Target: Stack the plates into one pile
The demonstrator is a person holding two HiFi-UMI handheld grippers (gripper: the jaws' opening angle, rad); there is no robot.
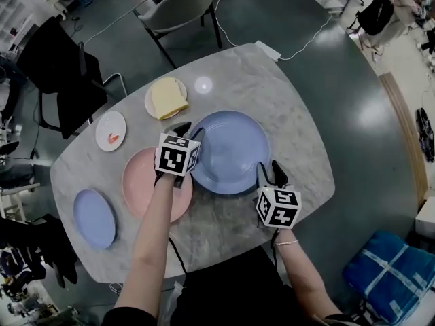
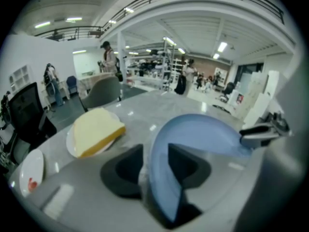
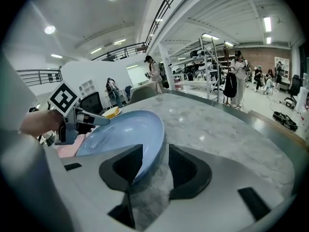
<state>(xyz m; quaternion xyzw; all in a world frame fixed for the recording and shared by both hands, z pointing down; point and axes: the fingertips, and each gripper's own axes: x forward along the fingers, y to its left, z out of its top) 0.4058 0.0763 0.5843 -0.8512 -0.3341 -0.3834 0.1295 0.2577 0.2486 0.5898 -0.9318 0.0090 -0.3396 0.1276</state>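
Observation:
A large blue plate (image 1: 231,148) lies mid-table, its left edge at the rim of a pink plate (image 1: 144,189). My left gripper (image 1: 187,129) straddles the blue plate's (image 2: 198,129) left rim; the jaws stand open around it (image 2: 155,166), a gap showing on the right side. My right gripper (image 1: 272,172) straddles the near right rim of the same plate (image 3: 120,132), also open (image 3: 155,166), with the rim near its left jaw. A smaller blue plate (image 1: 94,217) lies at the near left.
A white plate with a yellow slab (image 1: 166,98) and a small white plate with a red mark (image 1: 111,130) sit at the far left. Chairs (image 1: 178,9) stand beyond the marble table (image 1: 285,114). A blue bag (image 1: 391,274) lies on the floor at right.

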